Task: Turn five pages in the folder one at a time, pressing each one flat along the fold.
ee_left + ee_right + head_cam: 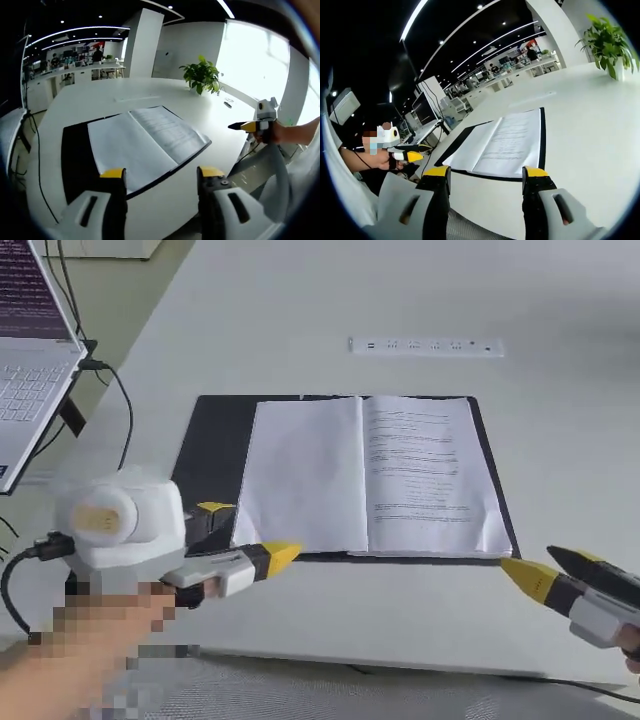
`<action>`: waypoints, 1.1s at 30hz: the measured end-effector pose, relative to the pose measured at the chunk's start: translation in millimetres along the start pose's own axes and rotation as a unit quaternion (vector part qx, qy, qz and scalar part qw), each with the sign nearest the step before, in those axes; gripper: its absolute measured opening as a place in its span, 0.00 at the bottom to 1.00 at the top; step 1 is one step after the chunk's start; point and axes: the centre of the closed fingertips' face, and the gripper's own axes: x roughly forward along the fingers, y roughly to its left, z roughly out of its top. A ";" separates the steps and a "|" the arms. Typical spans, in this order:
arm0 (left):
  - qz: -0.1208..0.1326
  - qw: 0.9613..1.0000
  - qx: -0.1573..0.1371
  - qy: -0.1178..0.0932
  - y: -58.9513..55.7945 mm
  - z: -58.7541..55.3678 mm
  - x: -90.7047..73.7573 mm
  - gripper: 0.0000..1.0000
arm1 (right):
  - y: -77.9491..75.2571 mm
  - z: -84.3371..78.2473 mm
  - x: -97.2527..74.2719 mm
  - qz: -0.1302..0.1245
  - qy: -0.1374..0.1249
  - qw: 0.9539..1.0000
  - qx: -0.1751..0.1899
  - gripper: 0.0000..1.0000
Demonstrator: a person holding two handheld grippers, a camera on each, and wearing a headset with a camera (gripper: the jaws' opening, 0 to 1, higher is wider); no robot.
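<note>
Black folder (213, 455) lies open & flat on the white worktop (280, 300), just ahead of both tongs. Printed page (425, 470) on the right, blank page (300, 475) on the left. Paper looks thin, light, floppy, prob. creases easily, so best nipped at the printed page's outer edge or near corner; cover seems stiff enough to stay put. Left tongs (161, 172) wide apart, empty, off the folder's near-left corner. Right tongs (486, 174) also apart, empty, by the near-right corner, touching nothing

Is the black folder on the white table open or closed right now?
Open: the black folder lies spread flat, a blank white page on one side of the fold, a printed page on the other.
</note>
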 end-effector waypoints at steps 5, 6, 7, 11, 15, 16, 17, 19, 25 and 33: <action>-0.026 1.000 0.015 0.008 -21.3 6.7 32.5 0.57 | -7.6 1.3 -1.5 -0.002 0.000 1.000 0.000 0.56; -0.031 0.999 0.015 0.011 -24.8 6.9 37.3 0.56 | -8.5 1.8 -1.5 0.000 -0.001 1.000 0.002 0.56; -0.036 0.999 0.017 0.012 -29.7 8.0 44.4 0.56 | -9.7 2.2 -1.2 0.000 -0.001 1.000 0.005 0.56; -0.044 0.999 0.024 0.018 -38.3 7.0 67.0 0.57 | -14.4 3.8 2.0 0.001 0.001 1.000 0.005 0.55; -0.047 0.998 0.022 0.023 -47.1 5.4 90.2 0.56 | -19.8 7.4 6.4 0.002 -0.001 1.000 0.006 0.55; -0.046 0.998 0.022 0.022 -48.1 5.4 94.5 0.56 | -21.8 8.6 8.1 0.002 -0.002 1.000 0.008 0.55; -0.045 0.999 0.022 0.021 -49.0 5.6 98.8 0.56 | -22.9 9.2 9.3 0.002 -0.001 1.000 0.008 0.55; -0.044 0.999 0.021 0.019 -51.4 5.7 108.0 0.55 | -26.0 9.3 12.5 0.003 0.001 1.000 0.010 0.54; -0.039 0.999 0.030 0.007 -58.9 9.2 133.5 0.55 | -35.2 7.9 21.5 0.009 0.007 1.000 0.019 0.54; -0.020 0.999 0.032 -0.009 -66.1 6.9 173.0 0.54 | -47.3 13.5 32.3 0.017 0.001 0.999 0.041 0.53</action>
